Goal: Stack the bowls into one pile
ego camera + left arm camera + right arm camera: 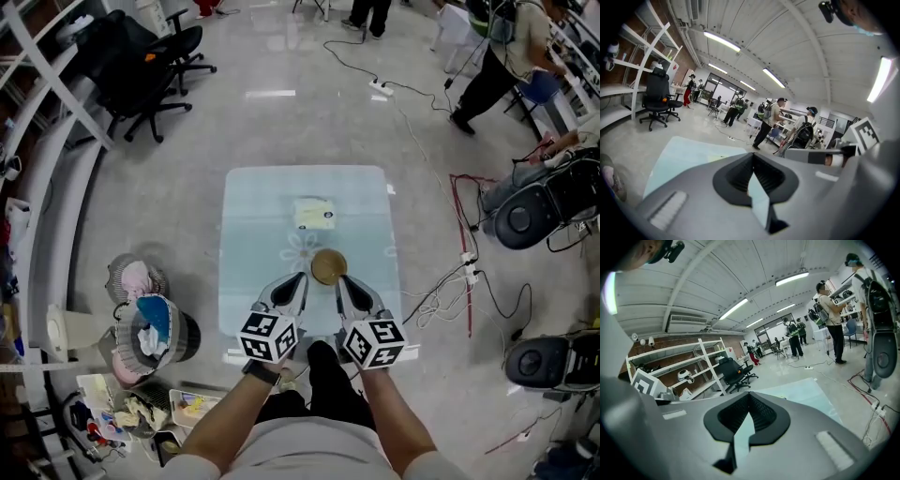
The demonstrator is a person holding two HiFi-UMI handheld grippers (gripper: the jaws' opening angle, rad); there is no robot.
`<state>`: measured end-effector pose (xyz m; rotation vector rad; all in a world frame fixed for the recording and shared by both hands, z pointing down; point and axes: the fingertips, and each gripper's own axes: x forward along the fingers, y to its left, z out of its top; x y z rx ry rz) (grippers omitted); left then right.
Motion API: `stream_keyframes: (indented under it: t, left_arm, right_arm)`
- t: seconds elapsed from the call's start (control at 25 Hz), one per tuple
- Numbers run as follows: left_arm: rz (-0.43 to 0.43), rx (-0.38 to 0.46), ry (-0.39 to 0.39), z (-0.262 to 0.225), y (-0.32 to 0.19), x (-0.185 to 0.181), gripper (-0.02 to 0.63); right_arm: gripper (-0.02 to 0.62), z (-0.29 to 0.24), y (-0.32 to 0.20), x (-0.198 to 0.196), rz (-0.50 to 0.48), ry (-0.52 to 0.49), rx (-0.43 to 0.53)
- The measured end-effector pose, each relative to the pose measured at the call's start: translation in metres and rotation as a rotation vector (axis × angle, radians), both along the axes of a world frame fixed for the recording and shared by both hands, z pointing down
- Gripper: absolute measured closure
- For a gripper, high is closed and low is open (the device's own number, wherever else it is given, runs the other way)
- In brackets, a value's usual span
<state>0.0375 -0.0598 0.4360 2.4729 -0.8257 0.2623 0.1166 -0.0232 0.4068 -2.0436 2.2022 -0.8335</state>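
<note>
The bowl [329, 266] sits on the counter [253, 216], right between the left gripper [298, 281] and right gripper [342, 283], just past their tips. Both sets of fingers are pressed together, empty.

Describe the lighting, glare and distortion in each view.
Head view: even overhead light, a white glare streak on the glossy floor, table and bowl sharp. Left gripper view: strong fisheye bending, dark corners, a ceiling strip light blown out, the left gripper close up and soft. Right gripper view: same curvature and dark corners, another strip light glaring.
</note>
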Motion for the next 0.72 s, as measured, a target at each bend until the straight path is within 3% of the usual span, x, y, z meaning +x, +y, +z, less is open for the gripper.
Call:
stream_keyframes:
  t: [0.72]
  left_arm:
    - [0.063,0.183,0.085,-0.134,0.040,-0.032,0.600]
  right_arm:
    - [0.586,-0.122,0.030,-0.031,0.006,0.112,0.160]
